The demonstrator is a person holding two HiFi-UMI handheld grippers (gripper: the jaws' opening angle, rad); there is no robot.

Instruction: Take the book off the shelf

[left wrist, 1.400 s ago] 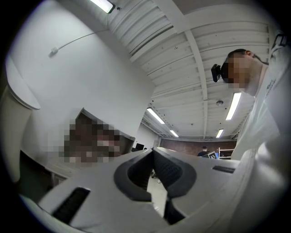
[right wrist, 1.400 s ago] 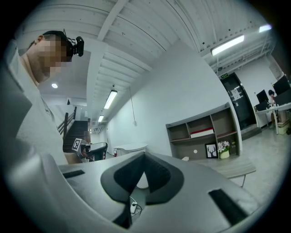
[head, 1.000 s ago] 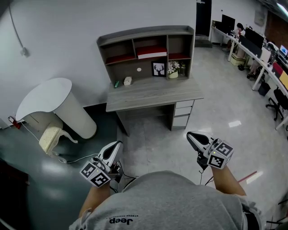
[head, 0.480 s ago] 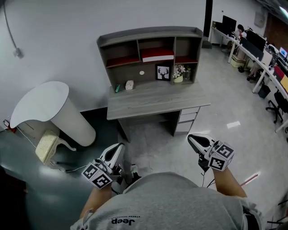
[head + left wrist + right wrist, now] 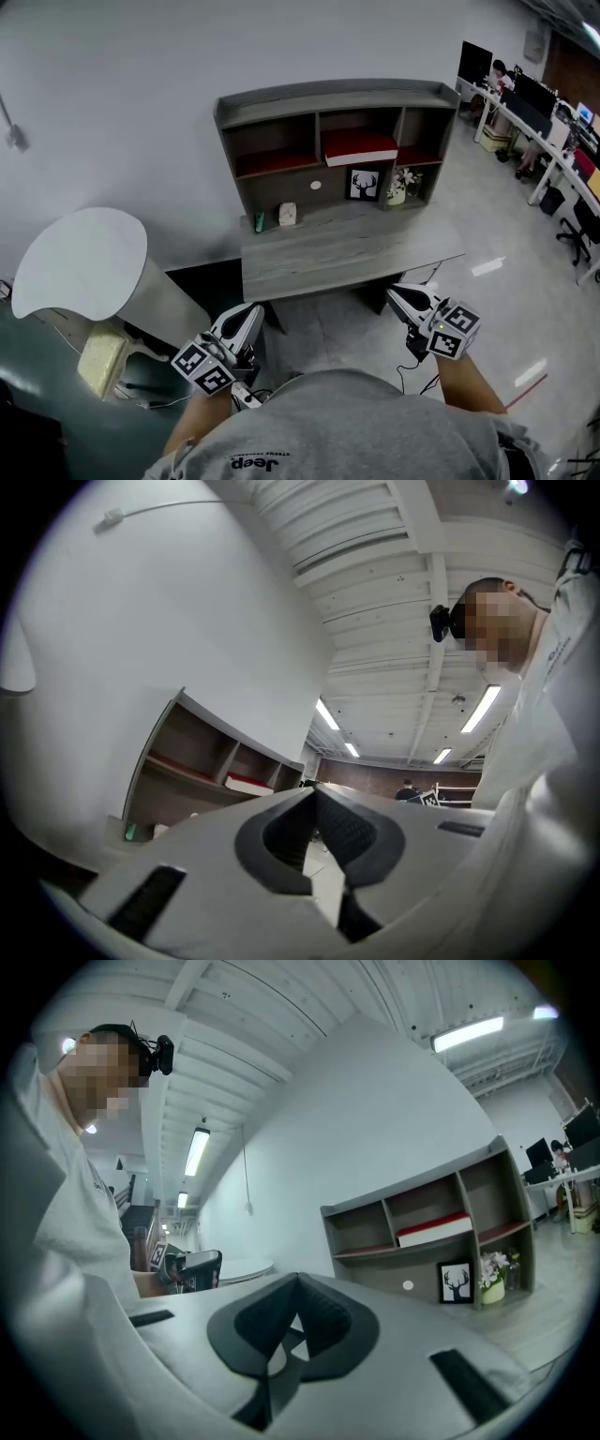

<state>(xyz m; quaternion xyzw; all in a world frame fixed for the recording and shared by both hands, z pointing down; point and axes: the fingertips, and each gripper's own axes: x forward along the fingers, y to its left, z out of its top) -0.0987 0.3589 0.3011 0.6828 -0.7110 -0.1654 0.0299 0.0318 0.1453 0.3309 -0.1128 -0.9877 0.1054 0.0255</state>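
At the far left of the head view stands one round white table [image 5: 80, 262], well apart from the work.

Next, low in the frame, the left tool [image 5: 250, 313] is held close to the person's body; its own view shows the jaws closed tip to tip with nothing between them.

Ahead of it lies the surface [image 5: 347, 255], one in number, carrying one shelf [image 5: 328, 95] with three upper compartments; along the back of the surface stand four small things: a green item [image 5: 260, 222], a white item [image 5: 288, 214], a framed picture [image 5: 364, 184] and a flower pot [image 5: 401, 187].

The book [image 5: 360, 147], one counted, lies flat in the middle compartment, red cover up and white page edge facing out; its long axis runs across the compartment, parallel to the shelf front. Red strips show in the left and right compartments; whether they are books or lining cannot be told.

The right tool [image 5: 395, 293], the second of two, is likewise closed and empty, jaws meeting at the tips.

Judgement: the book lies ahead of and above both tools, well apart from each and across the surface; it sits nearer the right tool's side, so the right hand has the shorter reach. Either tool must open before any grasp; approach is not yet complete.
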